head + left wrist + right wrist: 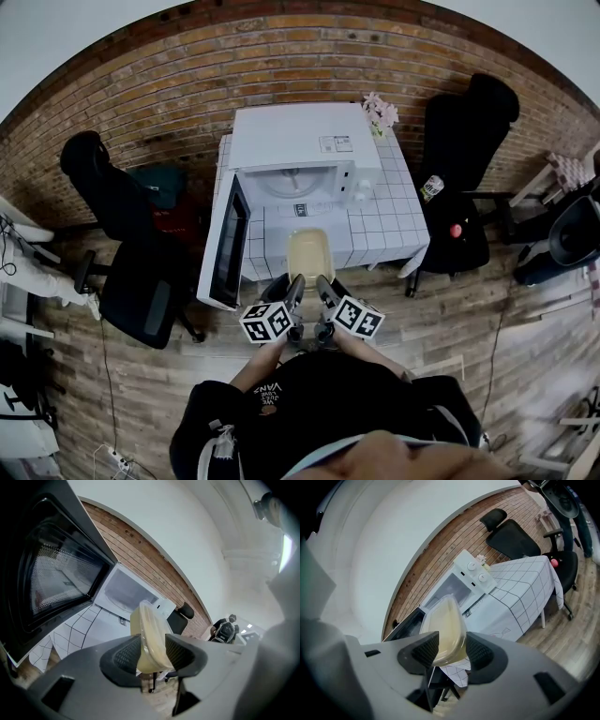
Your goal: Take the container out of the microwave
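**Container held clear of the microwave by both grippers**

Head view: The container [310, 255] is held in front of the microwave [300, 155], outside its cavity and above the near edge of the table [389, 230]. The left gripper [295, 281] and right gripper [323, 283] are set side by side on the end farthest from the microwave, probably so that the tub is kept level and the load is shared. The door [228, 246] is swung wide open to the microwave's left, which leaves the way out free. In the cavity only the turntable [292, 178] can be made out.

Left gripper view: The jaws are closed on the container's rim [149, 630], with the ribbed pads pressed on either side. The tub is seen edge-on against the open microwave [124, 590].

Right gripper view: The jaws are likewise clamped on the container [445, 625]. A translucent, pale yellowish tub with its lid on is shown. What is inside cannot be told.
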